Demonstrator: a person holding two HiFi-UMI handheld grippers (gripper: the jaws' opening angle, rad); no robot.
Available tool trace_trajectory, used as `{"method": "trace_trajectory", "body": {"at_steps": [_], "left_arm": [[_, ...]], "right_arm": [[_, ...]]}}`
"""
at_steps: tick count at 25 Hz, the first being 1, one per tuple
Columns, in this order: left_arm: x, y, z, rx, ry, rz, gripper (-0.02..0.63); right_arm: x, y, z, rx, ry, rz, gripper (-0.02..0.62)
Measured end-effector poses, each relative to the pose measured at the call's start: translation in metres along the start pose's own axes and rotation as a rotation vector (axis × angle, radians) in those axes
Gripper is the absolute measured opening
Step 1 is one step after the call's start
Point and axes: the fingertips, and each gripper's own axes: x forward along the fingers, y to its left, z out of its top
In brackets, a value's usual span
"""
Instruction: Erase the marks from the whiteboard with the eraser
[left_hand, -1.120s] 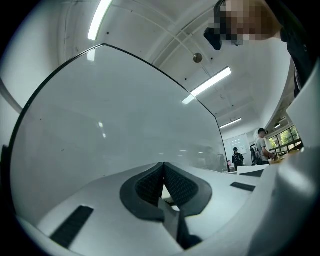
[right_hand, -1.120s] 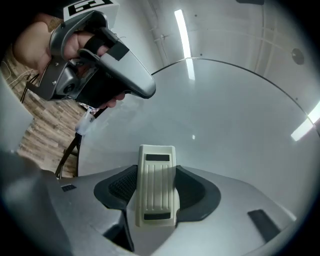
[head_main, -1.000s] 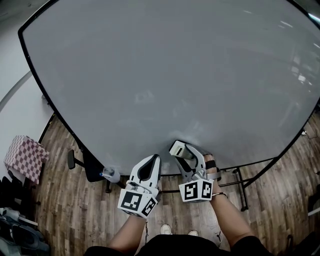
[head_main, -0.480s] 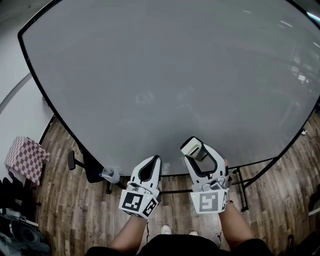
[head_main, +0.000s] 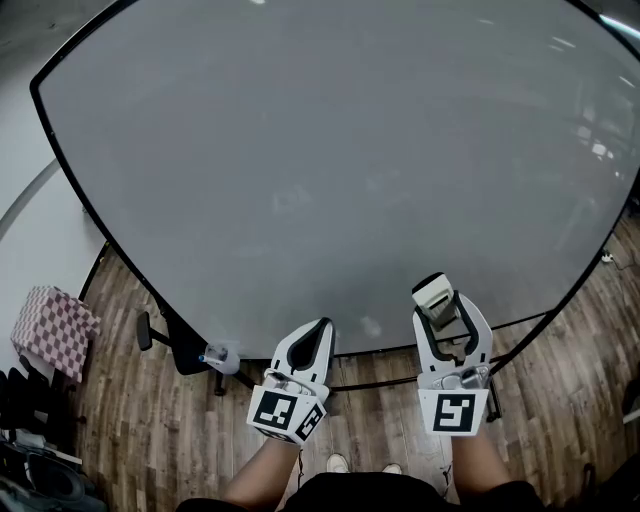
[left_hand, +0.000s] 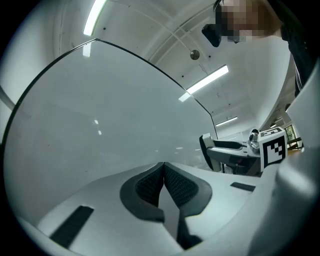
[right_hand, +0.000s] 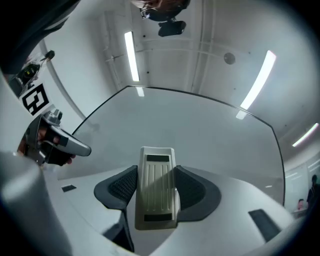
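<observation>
A large whiteboard (head_main: 330, 150) fills the head view; I make out no clear marks, only faint smudges near its lower middle. My right gripper (head_main: 437, 297) is shut on a pale ribbed eraser (right_hand: 157, 186), whose end (head_main: 432, 291) sits at the board's lower right, near the bottom frame. In the right gripper view the eraser stands lengthwise between the dark pads (right_hand: 192, 192), pointing at the whiteboard (right_hand: 200, 135). My left gripper (head_main: 322, 327) is shut with nothing in it, its pads (left_hand: 150, 187) pressed together, just below the board's bottom edge.
The board stands on a black frame with legs (head_main: 485, 375) over a wood floor (head_main: 150, 430). A small spray bottle (head_main: 218, 355) sits at the lower left frame. A checkered cloth (head_main: 52, 325) and dark bags (head_main: 30, 430) lie at the far left.
My right gripper has carried the eraser to the right along the board's bottom edge. The left gripper has stayed almost where it was.
</observation>
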Motion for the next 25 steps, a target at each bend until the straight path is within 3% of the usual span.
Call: {"method": "trace_trajectory", "body": {"at_steps": [2, 5, 12, 25], "left_arm": [[0.000, -0.002, -0.003, -0.004, 0.006, -0.007, 0.019], [-0.001, -0.007, -0.006, -0.001, 0.011, -0.017, 0.018], [0.000, -0.027, -0.011, 0.011, 0.013, -0.060, 0.019], [-0.004, -0.028, -0.015, -0.004, 0.023, -0.067, 0.020]], "right_arm": [[-0.010, -0.012, 0.001, 0.086, -0.004, -0.044, 0.261], [-0.024, -0.023, 0.006, 0.125, 0.007, -0.070, 0.261], [-0.048, -0.033, -0.004, 0.089, 0.050, -0.081, 0.258], [-0.048, -0.017, -0.004, 0.085, 0.058, -0.062, 0.256]]}}
